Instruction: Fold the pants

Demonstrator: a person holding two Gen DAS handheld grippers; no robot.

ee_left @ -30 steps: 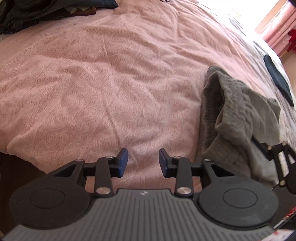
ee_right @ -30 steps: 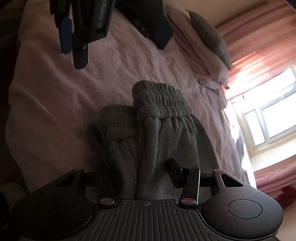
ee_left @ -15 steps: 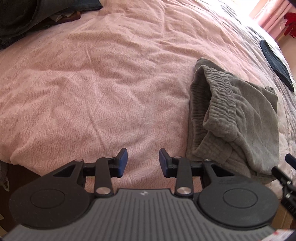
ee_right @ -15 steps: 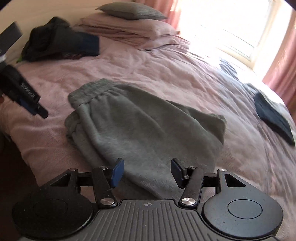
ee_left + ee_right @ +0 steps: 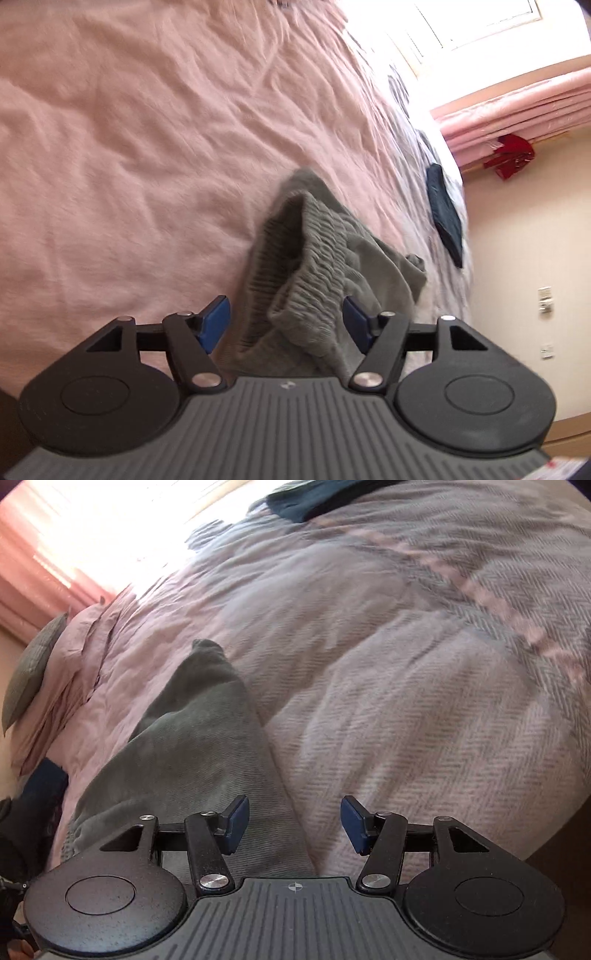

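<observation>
Pants of grey ribbed knit with an elastic waistband (image 5: 314, 266) lie bunched near the close edge of the pink quilted bedspread (image 5: 129, 147), the gathered waistband nearest the left gripper (image 5: 284, 325). That claw is spread wide, its blue pads either side of the waistband but not closed on it, apparently lined up to pinch that end. The right gripper (image 5: 293, 823) is likewise wide and holds nothing; it sits over the right edge of the cloth, probably to take the leg side for a fold.
</observation>
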